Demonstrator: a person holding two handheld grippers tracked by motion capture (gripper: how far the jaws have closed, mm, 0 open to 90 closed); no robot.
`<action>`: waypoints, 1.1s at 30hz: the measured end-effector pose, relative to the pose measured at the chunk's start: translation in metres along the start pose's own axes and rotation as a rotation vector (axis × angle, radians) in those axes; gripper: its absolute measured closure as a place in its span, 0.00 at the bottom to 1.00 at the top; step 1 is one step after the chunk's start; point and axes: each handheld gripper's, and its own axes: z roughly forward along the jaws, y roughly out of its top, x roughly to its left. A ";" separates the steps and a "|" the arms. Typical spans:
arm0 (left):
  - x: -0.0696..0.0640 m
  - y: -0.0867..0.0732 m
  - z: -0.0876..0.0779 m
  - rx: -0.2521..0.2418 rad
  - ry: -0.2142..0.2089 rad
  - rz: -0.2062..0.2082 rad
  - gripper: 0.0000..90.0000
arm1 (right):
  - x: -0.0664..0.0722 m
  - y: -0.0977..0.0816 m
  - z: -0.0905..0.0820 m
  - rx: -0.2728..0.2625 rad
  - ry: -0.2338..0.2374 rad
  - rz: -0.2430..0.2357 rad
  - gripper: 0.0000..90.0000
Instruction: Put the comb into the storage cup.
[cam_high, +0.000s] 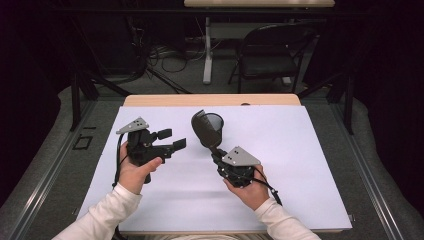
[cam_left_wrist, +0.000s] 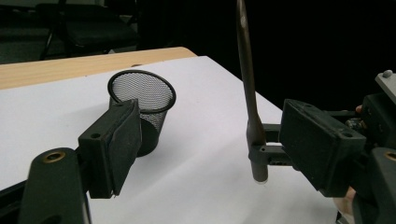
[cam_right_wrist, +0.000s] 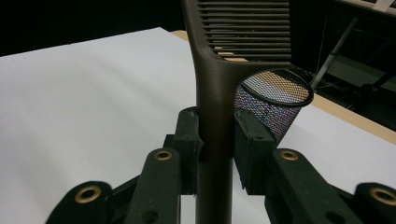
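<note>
Clamped between the two black jaws of the right gripper (cam_right_wrist: 215, 140), a dark brown slotted plastic spatula (cam_right_wrist: 224, 70) stands handle-down, its blade raised over the white table sheet (cam_high: 300, 165). Just beyond it sits a black wire-mesh cup (cam_high: 215, 121) (upright, apparently empty). To the left, the left gripper (cam_high: 172, 139) hangs with jaws apart, grasping nothing. Since the hold is low on the handle, the top-heavy blade could probably pivot; lowered off-centre, it might catch the rim and tip the light cup.
</note>
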 end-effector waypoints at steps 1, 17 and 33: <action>0.000 0.001 0.000 0.003 -0.002 -0.005 0.26 | 0.000 0.000 0.000 0.000 0.000 0.000 0.81; -0.004 0.008 0.008 0.007 -0.041 -0.051 0.35 | 0.000 0.000 0.000 -0.002 0.000 0.003 0.81; -0.009 0.011 0.020 -0.030 -0.081 -0.075 0.41 | 0.001 0.000 0.000 -0.003 0.002 -0.003 0.81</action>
